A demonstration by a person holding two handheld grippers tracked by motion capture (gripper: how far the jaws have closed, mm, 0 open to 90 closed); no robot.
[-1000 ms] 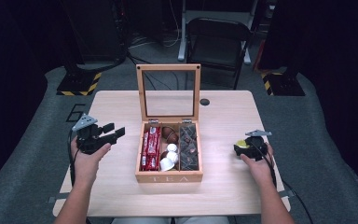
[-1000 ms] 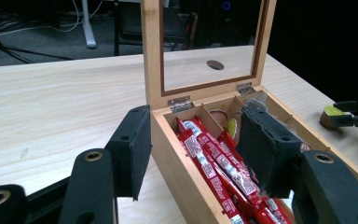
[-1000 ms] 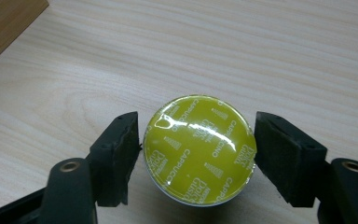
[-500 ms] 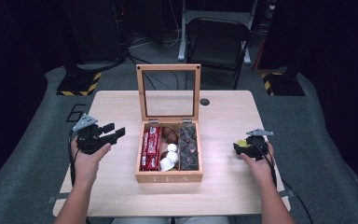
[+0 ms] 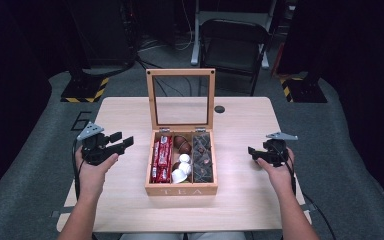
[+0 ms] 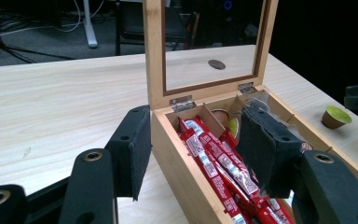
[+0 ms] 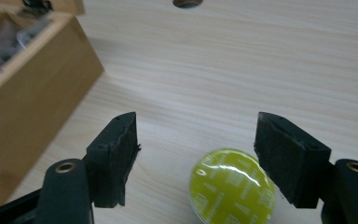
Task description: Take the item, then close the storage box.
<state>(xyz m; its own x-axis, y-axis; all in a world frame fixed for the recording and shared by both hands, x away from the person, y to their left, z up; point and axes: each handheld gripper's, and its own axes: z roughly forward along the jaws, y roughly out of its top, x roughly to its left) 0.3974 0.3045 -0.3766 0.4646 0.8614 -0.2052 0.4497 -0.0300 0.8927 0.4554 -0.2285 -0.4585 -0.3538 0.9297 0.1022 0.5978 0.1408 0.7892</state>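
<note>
**Green capsule loose under my right tool, not yet gripped**

The main risk I see is a bad catch on the coffee capsule (image 7: 233,186). It sits on the surface (image 7: 242,70) between the pads of my right tool (image 7: 209,154), but off centre, close to the right-hand pad and well clear of the other. If I close from here, the near pad will likely meet the capsule first and shove it sideways, or tip it onto its rim, because it is small, light and tapered. Its foil lid looks slick, so a pinch taken too high could squirt it out and send it rolling toward the edge of the surface. My right tool stands apart, clamped on nothing, with neither pad touching the capsule.

In the left gripper view the same capsule (image 6: 336,116) stands upright on the surface, apart from the wooden tea box (image 6: 186,172) on the side away from my left tool. The box lid (image 5: 180,97) stands upright and open, so a careless swing toward it could knock the lid or catch the box wall.

My left tool (image 6: 191,154) is also apart and empty, hovering by the near corner of the box, over the red sachets (image 6: 214,163) in the end compartment.
</note>
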